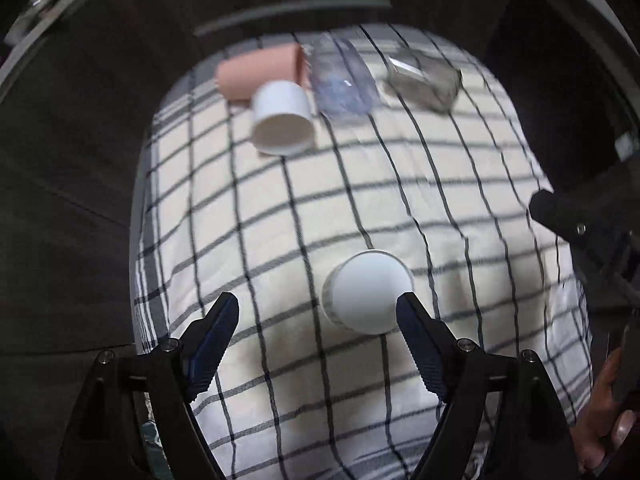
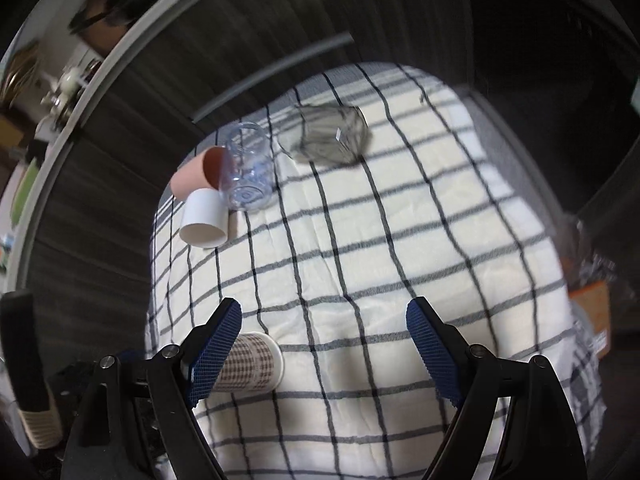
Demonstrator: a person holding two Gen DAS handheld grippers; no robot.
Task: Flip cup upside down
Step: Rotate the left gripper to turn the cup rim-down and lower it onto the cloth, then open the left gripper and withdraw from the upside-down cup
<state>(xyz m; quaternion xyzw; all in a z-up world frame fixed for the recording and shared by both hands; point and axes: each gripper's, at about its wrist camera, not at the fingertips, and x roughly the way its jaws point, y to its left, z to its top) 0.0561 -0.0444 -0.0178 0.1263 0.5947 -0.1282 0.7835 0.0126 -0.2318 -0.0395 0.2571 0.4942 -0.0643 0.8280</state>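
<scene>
A white paper cup (image 1: 366, 294) with a dotted pattern on its wall lies on its side on the checked cloth (image 1: 360, 200), its mouth toward me. My left gripper (image 1: 318, 308) is open just above it, the right fingertip (image 1: 408, 304) at the cup's rim. The same cup (image 2: 254, 362) shows in the right wrist view, partly behind the left fingertip (image 2: 224, 332) of my right gripper (image 2: 324, 316), which is open and empty over the cloth (image 2: 380, 260).
At the far end lie a pink cup (image 1: 260, 68), a white cup (image 1: 282, 118), a clear plastic cup (image 1: 344, 80) and a grey glass (image 1: 424, 76), all on their sides. Dark floor surrounds the cloth. An orange packet (image 2: 592, 312) lies at the right edge.
</scene>
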